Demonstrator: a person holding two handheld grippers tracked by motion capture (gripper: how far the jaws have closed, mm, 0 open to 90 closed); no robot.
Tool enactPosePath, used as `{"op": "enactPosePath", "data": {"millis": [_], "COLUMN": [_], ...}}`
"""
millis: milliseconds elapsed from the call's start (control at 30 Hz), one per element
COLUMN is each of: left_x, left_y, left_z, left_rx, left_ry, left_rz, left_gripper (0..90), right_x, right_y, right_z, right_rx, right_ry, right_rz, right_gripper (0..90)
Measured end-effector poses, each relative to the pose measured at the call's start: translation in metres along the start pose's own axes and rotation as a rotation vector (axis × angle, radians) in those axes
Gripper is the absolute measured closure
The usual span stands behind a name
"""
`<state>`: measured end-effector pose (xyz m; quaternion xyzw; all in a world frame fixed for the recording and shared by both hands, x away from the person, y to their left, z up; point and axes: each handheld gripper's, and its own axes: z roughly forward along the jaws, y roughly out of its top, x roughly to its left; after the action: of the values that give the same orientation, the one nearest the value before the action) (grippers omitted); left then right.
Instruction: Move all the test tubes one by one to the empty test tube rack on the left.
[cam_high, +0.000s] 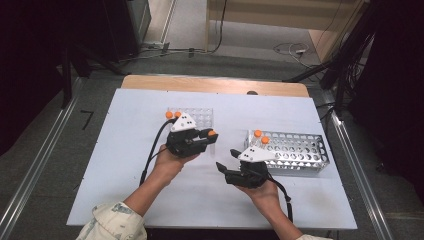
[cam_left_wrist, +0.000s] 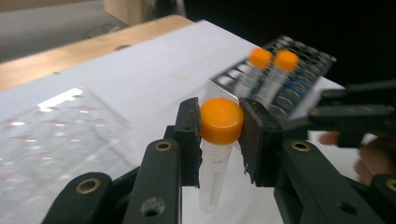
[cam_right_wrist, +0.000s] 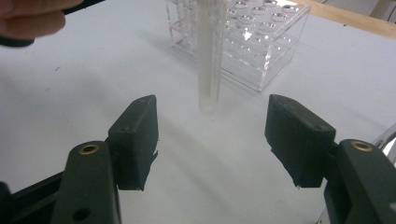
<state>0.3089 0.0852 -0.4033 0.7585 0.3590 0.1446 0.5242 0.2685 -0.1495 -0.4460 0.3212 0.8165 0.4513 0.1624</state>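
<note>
My left gripper (cam_high: 210, 136) is shut on the orange cap of a clear plastic tube (cam_left_wrist: 221, 120), which hangs upright between the pads (cam_left_wrist: 189, 133) above the white table. The right gripper view has the same tube's body (cam_right_wrist: 208, 56) just beyond my right gripper (cam_right_wrist: 210, 135), whose jaws stand wide open with nothing between them. From above, the right gripper (cam_high: 227, 160) sits a little to the right of and nearer than the left one. Apart from the tube, a metal rack (cam_high: 295, 150) holds two orange-capped tubes (cam_high: 261, 136).
A clear plastic rack (cam_high: 192, 117) stands behind the left gripper, two orange caps (cam_high: 173, 114) at its left end. The white board (cam_high: 125, 150) lies on a wooden table. Dark stands and cables ring the table on the floor.
</note>
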Motion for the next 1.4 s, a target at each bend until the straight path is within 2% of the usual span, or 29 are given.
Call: {"op": "enactPosePath", "data": {"millis": [300, 667, 767, 833, 1033, 1067, 1200, 1400], "left_x": [0.041, 0.066, 0.071, 0.074, 0.079, 0.079, 0.081, 0.076], "left_y": [0.010, 0.023, 0.026, 0.027, 0.027, 0.026, 0.025, 0.021], "left_z": [-0.016, -0.020, -0.023, -0.024, -0.018, -0.017, -0.013, -0.004], "left_rx": [-0.043, -0.069, -0.079, -0.091, -0.086, -0.078, -0.061, 0.002], "left_ry": [0.125, 0.198, 0.238, 0.245, 0.264, 0.274, 0.264, 0.269], "left_rz": [-0.059, -0.087, -0.077, -0.088, -0.086, -0.078, -0.084, -0.050], "left_gripper": [70.8, 70.8, 70.8, 70.8, 70.8, 70.8, 70.8, 70.5], "right_x": [-0.001, -0.006, -0.007, -0.008, -0.010, -0.010, -0.011, -0.012], "right_y": [-0.001, -0.007, -0.009, -0.010, -0.013, -0.013, -0.013, -0.013], "right_z": [-0.005, -0.012, -0.016, -0.019, -0.024, -0.025, -0.026, -0.026], "right_rx": [-0.006, -0.004, -0.008, -0.013, -0.017, -0.018, -0.017, -0.020], "right_ry": [0.000, -0.017, -0.027, -0.033, -0.049, -0.051, -0.052, -0.052], "right_rz": [0.003, 0.025, 0.036, 0.040, 0.053, 0.054, 0.060, 0.060], "right_gripper": [32.8, 32.8, 32.9, 32.9, 32.8, 32.9, 32.8, 32.7]}}
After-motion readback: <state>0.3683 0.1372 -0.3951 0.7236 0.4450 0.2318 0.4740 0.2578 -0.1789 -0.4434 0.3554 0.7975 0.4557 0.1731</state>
